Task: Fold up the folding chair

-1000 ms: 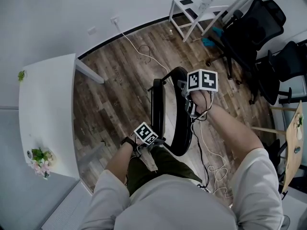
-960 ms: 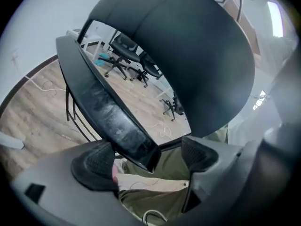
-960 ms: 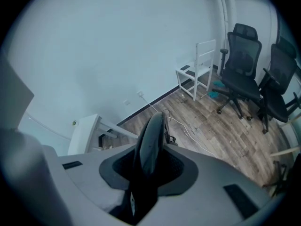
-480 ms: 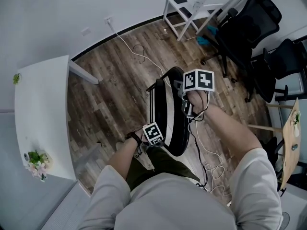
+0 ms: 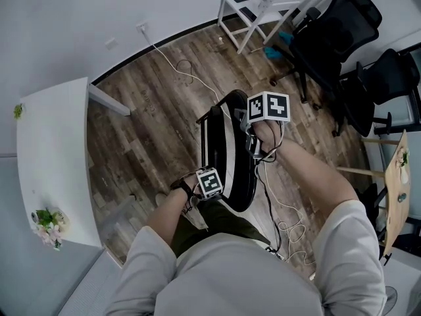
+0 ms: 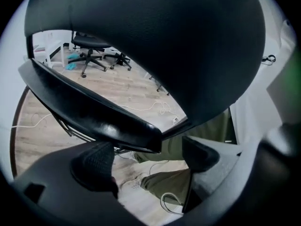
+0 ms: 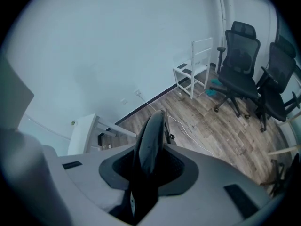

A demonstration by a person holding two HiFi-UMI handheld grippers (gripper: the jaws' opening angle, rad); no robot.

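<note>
The black folding chair [image 5: 233, 163] stands on the wooden floor in front of me, its two padded panels close together and nearly upright. My right gripper [image 5: 252, 143] is shut on the thin edge of one chair panel [image 7: 151, 135], which runs between its pads [image 7: 176, 166]. My left gripper [image 5: 220, 193] is at the chair's near lower edge. In the left gripper view its jaws [image 6: 148, 157] stand open. The seat's rim [image 6: 94, 112] crosses just above the fingertips and the round pad [image 6: 150, 41] fills the top. Neither left pad presses on the chair.
A white table [image 5: 46, 157] with a small flower pot [image 5: 47, 222] is at the left. Black office chairs [image 5: 335, 31] and a white stool [image 5: 253, 12] stand at the back right. Cables [image 5: 184, 68] lie on the floor, and the person's legs are right behind the chair.
My left gripper has moved right to the chair's near edge and rolled. The chair's two panels have come closer together. The right gripper has kept its grip and place.
</note>
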